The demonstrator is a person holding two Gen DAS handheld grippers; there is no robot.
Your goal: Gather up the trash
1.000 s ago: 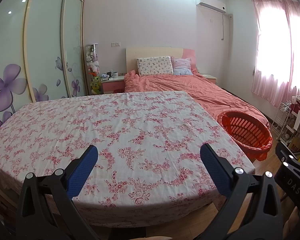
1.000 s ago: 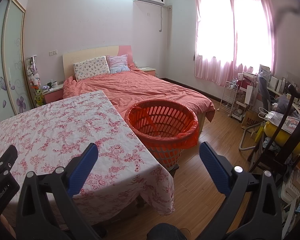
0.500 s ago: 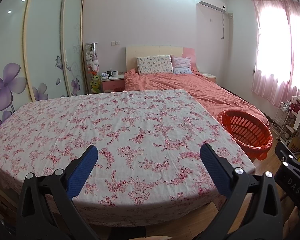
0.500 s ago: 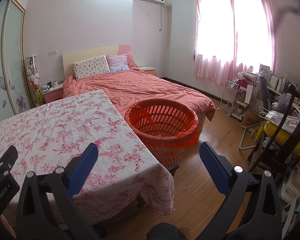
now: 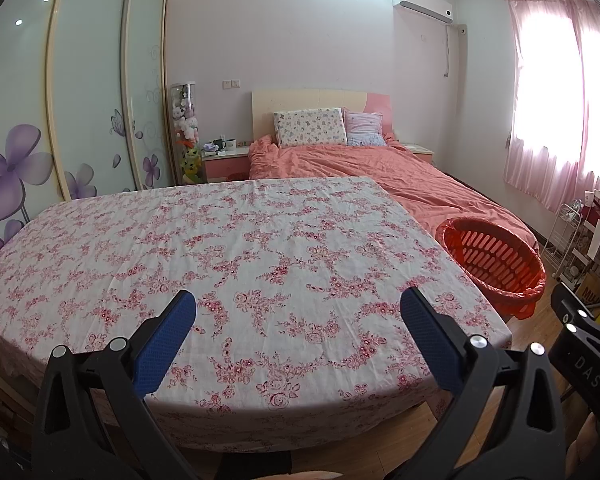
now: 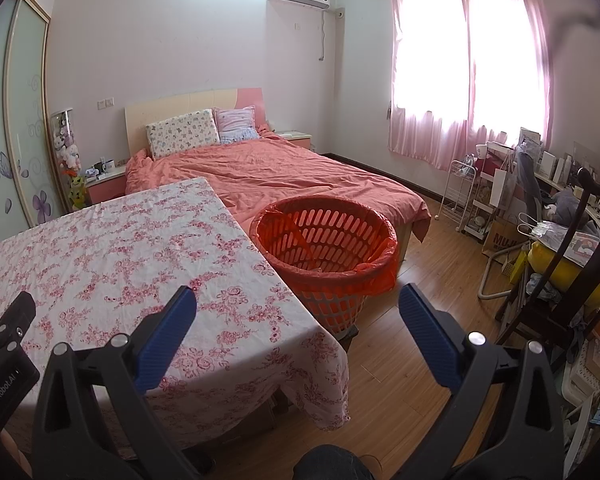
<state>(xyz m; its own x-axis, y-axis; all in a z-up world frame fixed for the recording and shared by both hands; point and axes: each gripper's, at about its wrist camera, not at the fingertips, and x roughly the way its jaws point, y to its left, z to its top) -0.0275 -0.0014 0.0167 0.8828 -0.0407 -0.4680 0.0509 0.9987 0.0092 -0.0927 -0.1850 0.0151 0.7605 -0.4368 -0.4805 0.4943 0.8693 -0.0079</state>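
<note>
Jaws apart on both grippers, left gripper (image 5: pixel 298 320) and right gripper (image 6: pixel 298 320); floral table (image 5: pixel 260 248) ahead, orange basket (image 6: pixel 324 240) just beside it, bed (image 6: pixel 292 172) behind.

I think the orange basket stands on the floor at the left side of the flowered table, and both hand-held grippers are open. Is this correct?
Not quite. The orange basket stands at the right side of the flowered table, between it and the bed, as the right wrist view shows. Both the left hand-held gripper and the right hand-held gripper are open.
</note>
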